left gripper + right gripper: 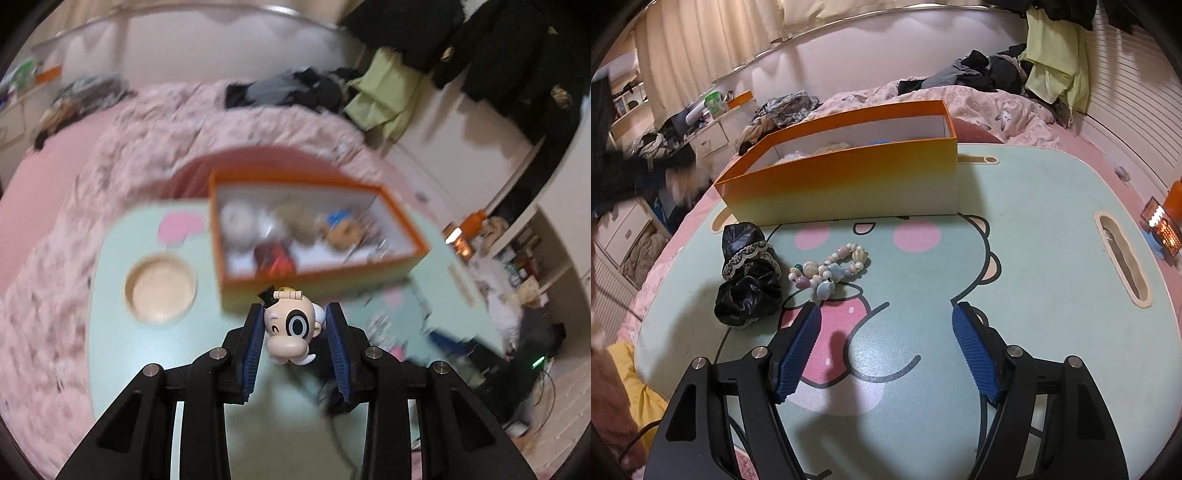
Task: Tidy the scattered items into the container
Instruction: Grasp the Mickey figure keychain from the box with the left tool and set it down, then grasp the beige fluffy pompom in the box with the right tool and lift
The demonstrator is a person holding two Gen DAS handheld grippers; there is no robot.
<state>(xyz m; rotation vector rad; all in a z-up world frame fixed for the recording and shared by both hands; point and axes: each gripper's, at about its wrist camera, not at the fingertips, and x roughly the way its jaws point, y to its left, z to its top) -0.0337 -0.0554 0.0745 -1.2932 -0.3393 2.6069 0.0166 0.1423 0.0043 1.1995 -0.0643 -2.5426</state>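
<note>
A small toy figure (291,326) with a tiny black hat and one big ringed eye is clamped between the blue pads of the left tongs (295,325), held up in the air above the mint-green worktop (110,295), just short of the near wall of the orange box (321,273). The box is open at the top and already has several toys inside, though they are too blurred to name. I'd judge this the carrying step: the figure needs to go over the near rim, lower into a free spot among the toys, and only then be let go.

The right tongs (886,325) are spread wide with nothing between them, low over the cartoon face printed on the worktop. Ahead of them, to their left, lie a beaded bracelet (831,271) and, touching it or nearly so, a crumpled black piece of cloth with lace trim (748,273), both outside the box. A round cup hollow (160,288) sits in the worktop left of the box. The box wall itself is the only real obstacle.
</note>
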